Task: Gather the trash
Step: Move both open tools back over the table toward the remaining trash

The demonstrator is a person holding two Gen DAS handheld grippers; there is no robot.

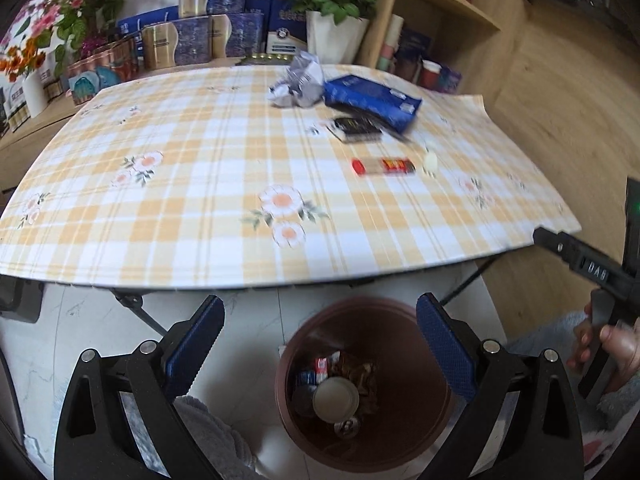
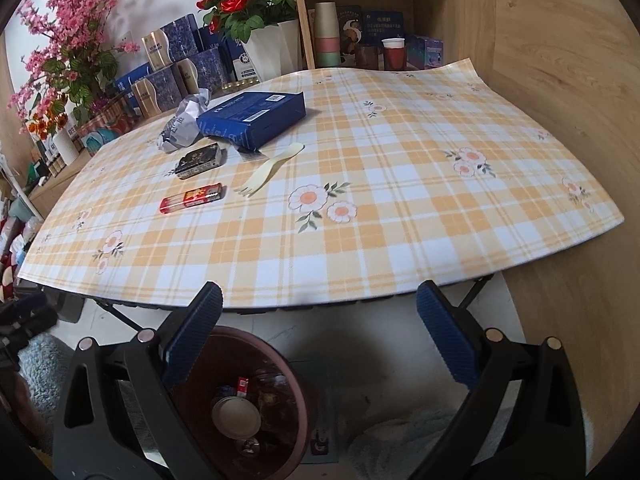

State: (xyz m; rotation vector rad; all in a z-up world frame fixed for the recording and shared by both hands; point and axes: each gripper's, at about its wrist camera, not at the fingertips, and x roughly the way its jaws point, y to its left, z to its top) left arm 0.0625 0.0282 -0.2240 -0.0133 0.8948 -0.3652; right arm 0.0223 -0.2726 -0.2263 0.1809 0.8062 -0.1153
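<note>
left gripper (image 1: 320, 340): jaws wide, empty, above brown bin (image 1: 424, 396) | right gripper (image 2: 320, 336): jaws wide, empty | trash on tabletop (image 2: 400, 220): blue box (image 2: 252, 118); crumpled paper (image 2: 182, 126); red wrapper (image 2: 191, 197); plastic spork (image 2: 268, 168) | bin holds cup and wrappers

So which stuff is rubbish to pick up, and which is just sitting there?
For the job:
crumpled paper
blue box
black packet
red wrapper
plastic spork
brown bin, already holding some trash

Just sitting there:
rose pot
pink flowers
stacked gift boxes
shelf cups
</note>
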